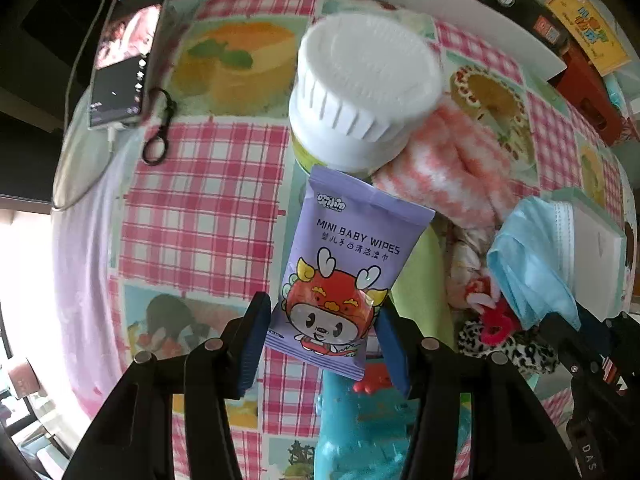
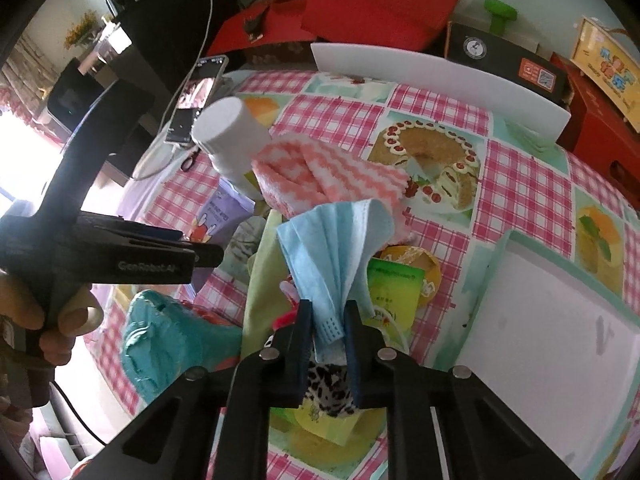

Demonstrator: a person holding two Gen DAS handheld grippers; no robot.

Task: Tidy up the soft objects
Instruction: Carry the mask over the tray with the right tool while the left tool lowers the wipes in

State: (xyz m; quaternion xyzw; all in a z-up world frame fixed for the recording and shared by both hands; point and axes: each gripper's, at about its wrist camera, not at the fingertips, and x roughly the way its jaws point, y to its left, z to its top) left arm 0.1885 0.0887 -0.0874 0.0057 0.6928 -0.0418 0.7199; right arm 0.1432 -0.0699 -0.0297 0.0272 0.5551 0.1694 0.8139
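Between the left hand-held gripper (image 1: 324,340) fingers sits a "MINI BABY WIPES" pack (image 1: 340,268); right hand-held gripper (image 2: 328,332) pinches a blue mask (image 2: 336,240)

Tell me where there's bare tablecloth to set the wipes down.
Free: the checked patch between the phone and the white-capped jar; also around the cake print. Crowded: the pile around the pink cloth and blue mask.

Jar (image 1: 362,92): lid blurred, body hidden behind wipes (image 1: 340,276); teal toy (image 1: 360,432): cut by lower edge | leopard cloth (image 2: 328,388): mostly hidden by right fingers (image 2: 298,354); phone (image 2: 200,96): screen unreadable
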